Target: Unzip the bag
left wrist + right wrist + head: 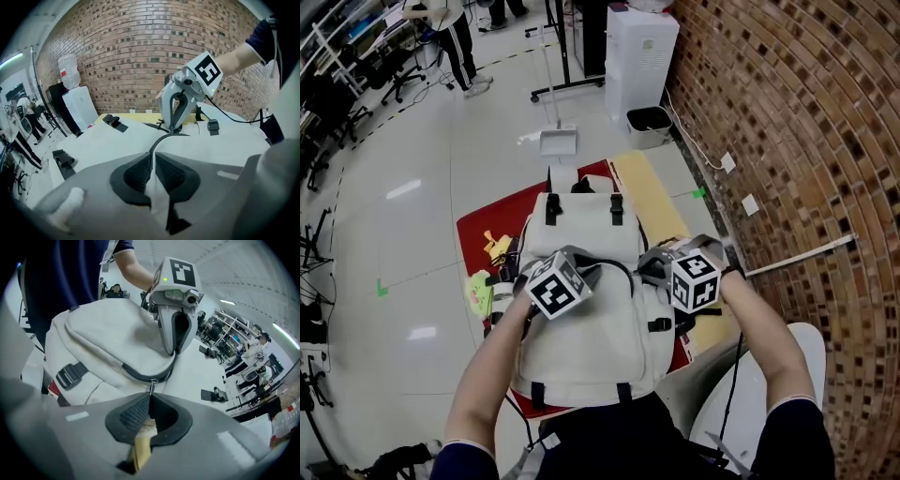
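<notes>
Head view, far left: pale floor [422, 187] with a green tape mark [382, 289]. Moving right, a red mat [487, 225] lies on the bench [649, 192], with a yellow-green object [478, 291] at the mat's left edge, too small to name. Centre of the frame: the cream bag [591, 337] lies flat over the mat. Its black strap buckles [553, 208] are toward the upper end, and its dark zipper [614, 264] arcs across the upper middle. Left of centre, the left gripper [151, 164] has its jaws narrow, pinching a fold of the bag's cream fabric at one end of the zipper line. In its own view the fabric fills the slit between the pads, and the zipper runs up from there to the other tool. Right of centre, the right gripper [150, 404] has its jaws drawn together on the metal zipper pull [151, 386], which enters the jaws at their tips. Above the pull the zipper curves up and to the right, to where the left gripper's tips meet the bag. The two tools are near each other but apart — only a short arc of zipper lies between them. Bare forearms come up from the lower edge of the head view to each marker cube. Far right: a brick wall [806, 141] fills that side of the frame.
</notes>
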A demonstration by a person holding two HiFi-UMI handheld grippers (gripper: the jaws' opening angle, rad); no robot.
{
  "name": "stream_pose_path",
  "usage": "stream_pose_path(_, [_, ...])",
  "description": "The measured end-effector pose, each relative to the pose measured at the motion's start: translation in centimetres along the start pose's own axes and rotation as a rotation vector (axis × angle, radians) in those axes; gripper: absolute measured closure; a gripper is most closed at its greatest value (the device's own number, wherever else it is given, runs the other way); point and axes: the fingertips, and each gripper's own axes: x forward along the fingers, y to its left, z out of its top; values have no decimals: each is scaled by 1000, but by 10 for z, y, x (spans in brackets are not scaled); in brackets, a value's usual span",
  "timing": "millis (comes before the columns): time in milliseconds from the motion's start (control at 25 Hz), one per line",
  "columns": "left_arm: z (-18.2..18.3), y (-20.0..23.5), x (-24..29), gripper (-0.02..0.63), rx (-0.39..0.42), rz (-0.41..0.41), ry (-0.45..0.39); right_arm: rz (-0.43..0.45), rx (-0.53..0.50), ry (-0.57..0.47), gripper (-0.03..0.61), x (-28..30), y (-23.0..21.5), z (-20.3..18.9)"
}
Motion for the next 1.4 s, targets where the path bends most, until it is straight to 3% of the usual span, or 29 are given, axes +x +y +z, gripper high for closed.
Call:
stream_pose_path(200, [1, 0, -2, 577, -11, 19, -9, -3, 106, -19, 566, -8, 21, 7])
stream_pose_path(400, [-2, 2, -8, 577, -45, 42, -32, 49, 186, -31, 566, -11, 47, 22])
stream_pose_path(520, [1, 4, -10, 570, -69, 74, -72, 15, 283, -41, 560, -12, 47, 24])
stream_pose_path(560, [3, 4, -11, 558, -77, 87, -91, 2, 326, -47, 549, -14, 47, 24])
stream_pose_path(640, [6, 3, -17, 519, -100, 108, -120, -24, 412, -72, 465, -21, 45, 26])
stream_pose_path(800, [16, 4, -44, 485, -133, 152, -189, -169, 554, -170, 430, -52, 22, 35])
stream_pose_path(960, [27, 14, -84, 489, -217, 230, -315, -443, 718, -381, 483, -96, -21, 63])
stream_pose_path(1120, [28, 12, -123, 608, -325, 291, -440, -637, 908, -647, 572, -133, -50, 98])
stream_pose_path(1240, [27, 3, -146, 611, -366, 301, -518, -692, 975, -751, 572, -142, -55, 126])
stream_pose_path(1400, [26, -9, -166, 610, -407, 309, -587, -672, 1024, -801, 572, -141, -54, 156])
